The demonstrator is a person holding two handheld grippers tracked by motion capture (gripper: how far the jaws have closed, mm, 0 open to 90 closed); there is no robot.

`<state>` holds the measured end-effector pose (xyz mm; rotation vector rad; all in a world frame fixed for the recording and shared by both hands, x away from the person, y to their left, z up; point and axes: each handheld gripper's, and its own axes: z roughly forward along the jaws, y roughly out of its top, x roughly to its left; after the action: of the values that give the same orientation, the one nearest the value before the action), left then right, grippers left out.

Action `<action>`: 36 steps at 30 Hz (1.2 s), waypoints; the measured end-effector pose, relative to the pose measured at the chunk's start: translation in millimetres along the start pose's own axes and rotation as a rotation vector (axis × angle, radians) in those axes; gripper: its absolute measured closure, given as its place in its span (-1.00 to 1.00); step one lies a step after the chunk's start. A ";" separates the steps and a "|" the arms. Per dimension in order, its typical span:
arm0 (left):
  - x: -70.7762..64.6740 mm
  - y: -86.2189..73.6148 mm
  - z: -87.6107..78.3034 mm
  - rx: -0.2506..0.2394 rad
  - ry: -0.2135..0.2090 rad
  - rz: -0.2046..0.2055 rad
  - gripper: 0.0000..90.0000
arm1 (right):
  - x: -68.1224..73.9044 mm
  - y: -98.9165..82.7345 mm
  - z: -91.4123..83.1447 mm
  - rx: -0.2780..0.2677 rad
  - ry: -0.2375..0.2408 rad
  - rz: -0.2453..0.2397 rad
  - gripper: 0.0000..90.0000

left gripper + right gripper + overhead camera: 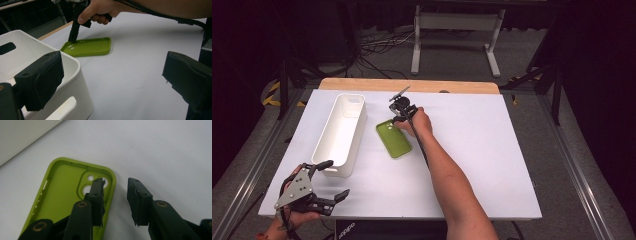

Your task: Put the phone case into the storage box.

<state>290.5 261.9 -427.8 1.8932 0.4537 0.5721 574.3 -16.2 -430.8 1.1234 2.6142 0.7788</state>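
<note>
- Nearest the camera, the left gripper (328, 181) idles at the front left corner of the table (492, 150), jaws spread wide and holding nothing; seen along its own jaws, one pad hangs just over the near rim of the white bin (75, 72). Any drift forward could knock that rim and shove the bin across the table.
- Mid-table, the green phone case (394, 138) lies flat, hollow side up, just right of the bin and apart from it. It looks light and rubbery, so a push rather than a pinch would likely send it skating over the smooth white surface.
- At the case's far end, the right gripper (115, 192) straddles the side wall by the camera cut-outs: one jaw inside the shell, the other outside on the table. The jaws are partly closed, with a gap visibly left on the outer side, so nothing is gripped.
- The risk here, as it appears: the wall is thin and soft. The pinch could fold it or let it slip, and a lift from this one corner may leave the case dangling, twisting or dropping.
- Farther off, the inner jaw tip sits over a lens hole; it could snag there.
</note>
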 end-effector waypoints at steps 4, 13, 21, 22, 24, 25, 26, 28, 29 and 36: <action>0.2 0.7 0.0 0.008 0.006 0.013 -0.91 | 2.7 0.3 3.6 -0.001 0.002 -0.007 0.71; 0.5 0.6 -1.2 0.006 0.005 0.005 -0.91 | 8.1 -0.2 4.3 -0.008 -0.058 0.001 0.96; 0.6 0.7 -0.9 -0.003 0.009 -0.005 -0.90 | 12.5 -3.1 1.2 -0.040 -0.085 0.008 0.97; 1.2 1.1 -1.2 0.001 0.005 -0.002 -0.89 | 13.2 -3.5 -0.7 -0.051 -0.088 0.007 0.97; 0.8 1.4 -1.1 0.003 0.007 -0.011 -0.87 | 14.5 -4.5 -5.8 -0.073 -0.094 0.010 0.97; 0.9 1.8 -1.2 0.000 0.009 -0.010 -0.87 | 14.8 -5.2 -9.1 -0.086 -0.092 0.009 0.97; 1.0 2.1 -1.3 -0.002 0.014 -0.010 -0.87 | 15.5 -6.0 -13.3 -0.099 -0.094 0.009 0.97; 0.3 3.4 -1.3 -0.005 0.028 -0.016 -0.86 | 16.4 -7.5 -19.6 -0.118 -0.100 0.003 0.97; 0.3 3.4 -1.3 -0.005 0.028 -0.016 -0.85 | 16.4 -7.5 -19.6 -0.118 -0.100 0.003 0.97; -2.8 9.9 -1.6 -0.024 0.056 -0.038 -0.80 | 24.3 -18.0 -47.5 -0.212 -0.097 -0.003 0.97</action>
<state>287.8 257.9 -418.6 1.8457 0.5159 0.6037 528.8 -27.6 -399.6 1.0679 2.3879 0.9500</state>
